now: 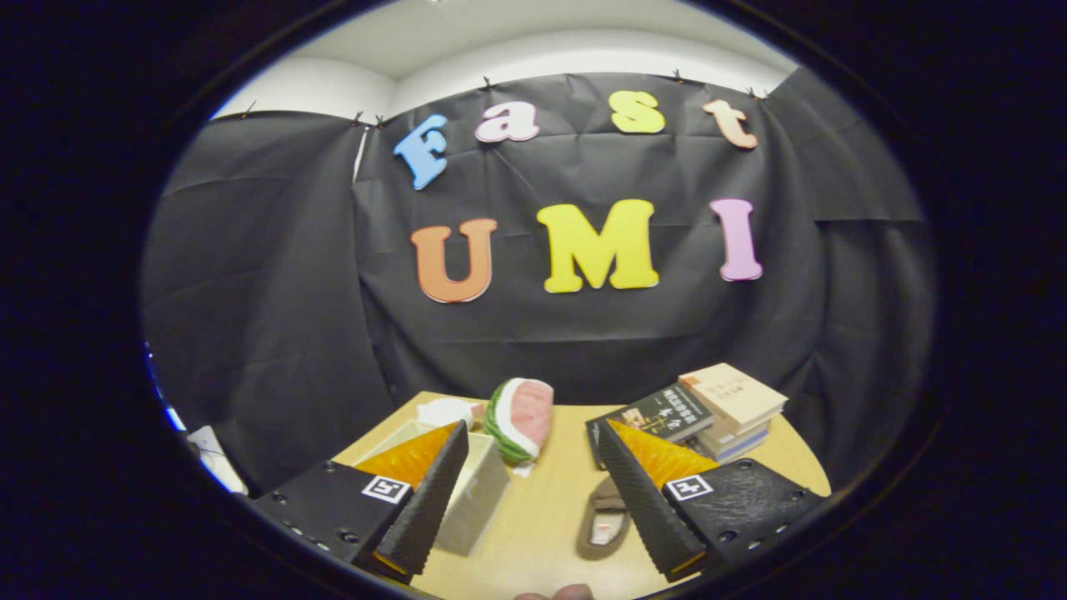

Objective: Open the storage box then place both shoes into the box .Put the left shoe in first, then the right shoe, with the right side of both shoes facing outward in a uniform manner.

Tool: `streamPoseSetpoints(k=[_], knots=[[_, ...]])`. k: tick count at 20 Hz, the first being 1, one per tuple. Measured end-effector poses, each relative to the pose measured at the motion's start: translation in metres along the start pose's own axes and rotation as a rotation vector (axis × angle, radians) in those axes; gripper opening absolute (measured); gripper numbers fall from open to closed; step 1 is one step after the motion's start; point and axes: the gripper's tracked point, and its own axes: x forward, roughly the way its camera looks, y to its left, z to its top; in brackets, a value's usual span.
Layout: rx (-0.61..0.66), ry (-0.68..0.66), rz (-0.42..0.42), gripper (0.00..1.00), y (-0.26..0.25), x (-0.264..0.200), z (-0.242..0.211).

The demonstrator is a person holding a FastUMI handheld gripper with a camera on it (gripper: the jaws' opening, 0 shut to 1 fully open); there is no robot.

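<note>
One shoe [606,521], a soft slipper-like one with a pale insole, lies on the table [542,508] between the fingers of the tool [527,493], nearer the right finger, which hides part of it. The tool stands wide, its fingers well apart and holding nothing. A pale storage box [475,496] sits behind the left finger, which covers much of it; whether its lid is on or off I cannot tell, and I cannot make out a second shoe. Beyond the box lie a watermelon-slice plush [521,418] and a small white plush thing [446,410]; a stack of books [708,410] rests beyond the right finger.

By my judgement the task is at its start, with the box to be opened first. To do that well, swing the tool left until the box's near edge sits squarely between the fingers, find the lid's lip before closing, and lift straight so the light box does not slide across the table or nudge the plush behind it. Set the lid clear of the shoe. Then check which foot this shoe belongs to before gripping it at the heel or side wall, since the left one goes in first and both must show their right sides outward.
</note>
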Motion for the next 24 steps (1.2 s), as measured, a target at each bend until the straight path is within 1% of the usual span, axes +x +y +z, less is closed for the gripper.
streamPoseSetpoints(k=[3, 4, 7, 13, 18, 19, 20, 22, 24], knots=[[0.025, 0.035, -0.055, 0.96, -0.047, -0.002, -0.018], [0.031, 0.054, -0.068, 0.96, -0.059, -0.001, -0.03], [0.056, 0.137, -0.074, 0.96, -0.078, 0.019, -0.069], [0.1, 0.328, -0.121, 0.96, -0.091, 0.065, -0.15], [0.088, 0.453, -0.17, 0.95, -0.095, 0.101, -0.198], [0.087, 0.472, -0.169, 0.94, -0.092, 0.109, -0.207], [0.081, 0.49, -0.171, 0.89, -0.092, 0.115, -0.214], [0.07, 0.518, -0.182, 0.82, -0.093, 0.123, -0.227], [0.069, 0.549, -0.2, 0.81, -0.097, 0.132, -0.241]])
